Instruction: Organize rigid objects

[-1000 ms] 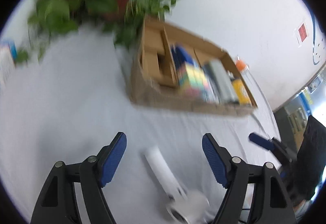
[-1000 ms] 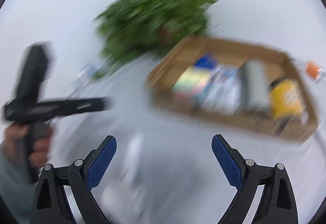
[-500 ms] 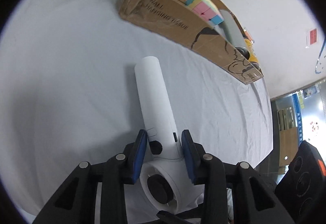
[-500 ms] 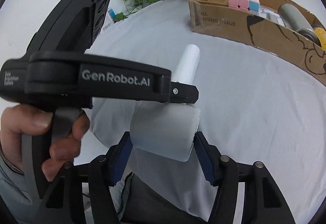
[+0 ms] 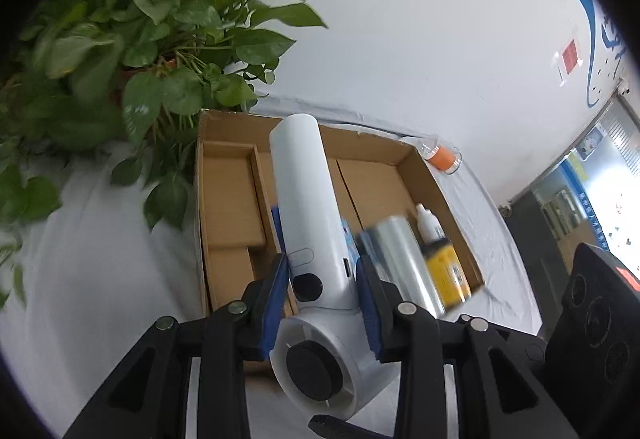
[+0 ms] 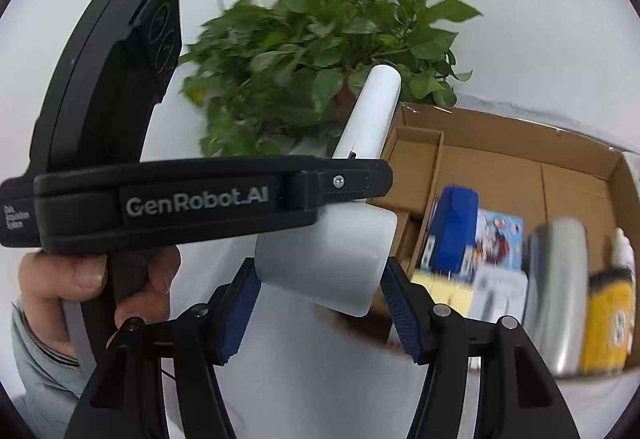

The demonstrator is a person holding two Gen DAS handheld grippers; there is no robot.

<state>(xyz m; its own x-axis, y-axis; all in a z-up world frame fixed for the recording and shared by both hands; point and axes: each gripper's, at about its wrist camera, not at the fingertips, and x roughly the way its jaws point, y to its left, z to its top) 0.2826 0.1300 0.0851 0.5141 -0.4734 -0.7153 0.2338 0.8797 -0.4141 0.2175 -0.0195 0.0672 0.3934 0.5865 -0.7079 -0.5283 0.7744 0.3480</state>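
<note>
Smooth white plastic fan [image 5: 304,223] now off the cloth, both grippers [image 5: 322,303] [image 6: 320,303] clamped on it

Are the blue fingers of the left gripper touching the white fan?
Touching. In the left wrist view the left gripper has both blue fingers pressed flat against the fan handle's sides, no gap.

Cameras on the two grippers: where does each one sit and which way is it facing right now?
Left wrist: on the left gripper, looking along its fingers, clamped on the white handheld fan, down at the cardboard box.
Right wrist: on the right gripper, gripping the fan's round head; the left gripper's body and the person's hand show at left.
Shared: fan, box, potted plant, silver cylinder.
</note>
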